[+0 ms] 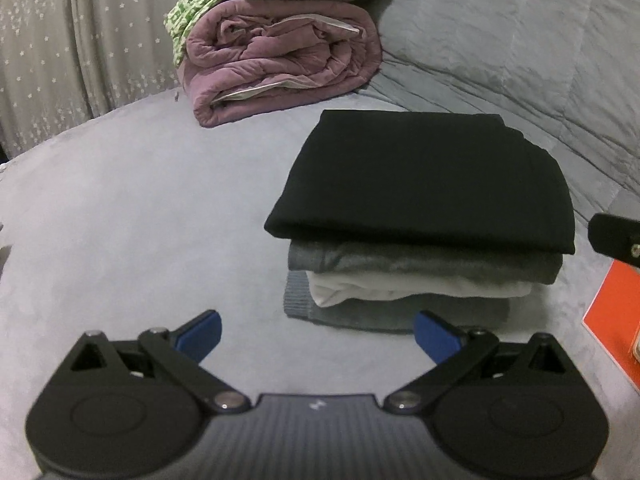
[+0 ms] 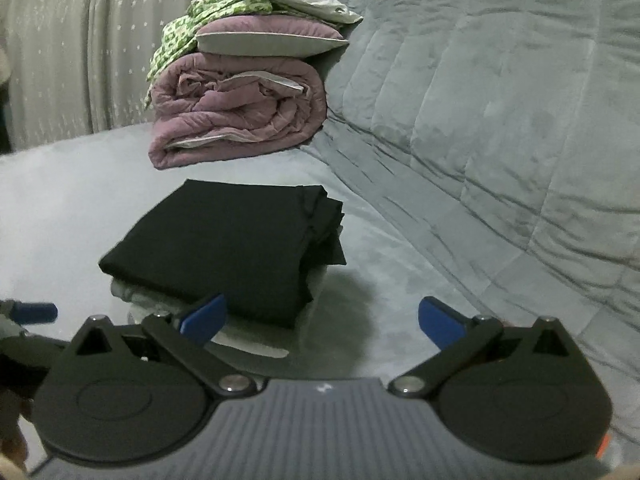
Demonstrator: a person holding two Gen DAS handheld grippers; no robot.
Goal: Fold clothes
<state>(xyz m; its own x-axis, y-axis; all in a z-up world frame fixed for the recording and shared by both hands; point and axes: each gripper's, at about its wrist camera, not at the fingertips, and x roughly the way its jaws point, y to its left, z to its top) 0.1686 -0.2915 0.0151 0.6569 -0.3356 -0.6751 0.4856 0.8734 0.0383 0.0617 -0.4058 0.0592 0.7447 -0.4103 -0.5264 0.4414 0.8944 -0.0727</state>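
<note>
Left gripper [image 1: 318, 336] jaws wide, empty; black garment [image 1: 420, 176] folded atop stack.

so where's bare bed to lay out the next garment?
Widest free patch: the bed surface left of the folded clothes stack, bordered behind by the purple comforter roll. A narrower strip runs between the stack and the grey quilted backrest. Crowded: far corner, where pillows top the roll. Both grippers' jaws are open, empty.

Black garment [image 1: 424, 176], mauve quilt [image 1: 280, 60]
</note>
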